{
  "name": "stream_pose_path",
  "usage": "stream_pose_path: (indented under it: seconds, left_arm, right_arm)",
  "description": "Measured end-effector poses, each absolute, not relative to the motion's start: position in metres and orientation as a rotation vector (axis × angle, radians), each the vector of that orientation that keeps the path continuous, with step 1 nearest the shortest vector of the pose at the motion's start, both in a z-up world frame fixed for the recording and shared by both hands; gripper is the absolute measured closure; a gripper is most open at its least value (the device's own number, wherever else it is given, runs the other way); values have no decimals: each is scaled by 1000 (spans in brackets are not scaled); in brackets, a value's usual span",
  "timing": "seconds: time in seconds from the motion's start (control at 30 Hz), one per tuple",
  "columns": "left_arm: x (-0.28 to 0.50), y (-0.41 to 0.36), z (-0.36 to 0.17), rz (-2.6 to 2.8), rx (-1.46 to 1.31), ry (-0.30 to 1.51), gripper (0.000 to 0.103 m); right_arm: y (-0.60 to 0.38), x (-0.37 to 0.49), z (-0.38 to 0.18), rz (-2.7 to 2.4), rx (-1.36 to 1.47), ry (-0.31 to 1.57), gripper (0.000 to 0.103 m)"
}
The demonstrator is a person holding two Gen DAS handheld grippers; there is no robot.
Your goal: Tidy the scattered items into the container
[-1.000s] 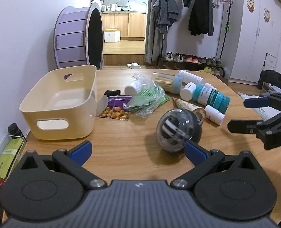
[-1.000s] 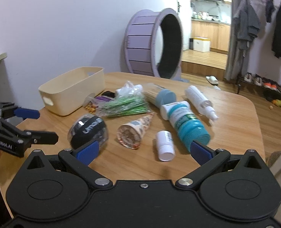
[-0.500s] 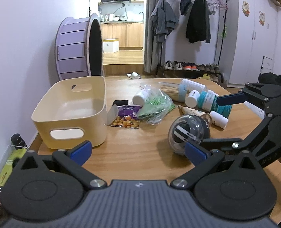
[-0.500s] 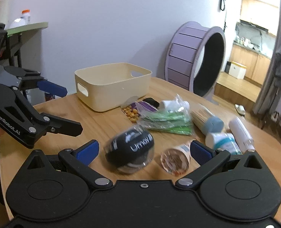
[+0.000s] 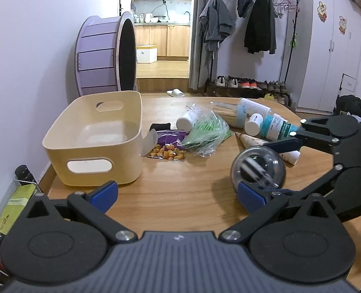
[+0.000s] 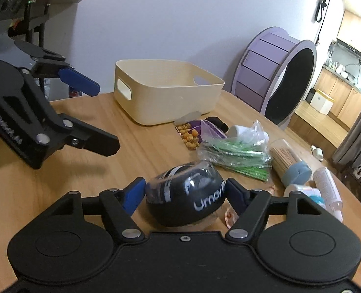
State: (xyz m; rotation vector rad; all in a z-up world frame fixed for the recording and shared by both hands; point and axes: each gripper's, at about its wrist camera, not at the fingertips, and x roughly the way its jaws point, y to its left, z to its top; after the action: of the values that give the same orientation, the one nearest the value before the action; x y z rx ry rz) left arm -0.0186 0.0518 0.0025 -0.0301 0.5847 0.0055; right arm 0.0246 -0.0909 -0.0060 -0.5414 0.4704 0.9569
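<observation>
The counter (image 6: 156,151) carried everything, with the bin (image 6: 165,90) sitting empty at its far left corner by the wall. From my right tool (image 6: 184,193) the bin lay ahead and a little left, across bare wood, well apart. My left tool (image 5: 176,190) hung nearer the bin, its jaws spread wide and holding nothing. The right tool's jaws had just been closing around the ball (image 6: 187,195), which sat between them near the counter's front edge. Both pads looked to be pressing its sides, so I judged it gripped. The ball's underside was hidden behind the tool body, so I could not tell whether it had left the wood.
</observation>
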Motion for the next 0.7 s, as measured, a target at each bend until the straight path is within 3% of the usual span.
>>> stream_pose_path:
  seconds: [0.27, 0.7]
  left_arm:
    - [-13, 35, -3, -115, -47, 575, 0]
    - [-3, 20, -4, -191, -51, 544, 0]
  right_arm:
    - [-139, 27, -4, 951, -333, 560, 33]
    - [-165, 36, 5, 921, -232, 513, 32]
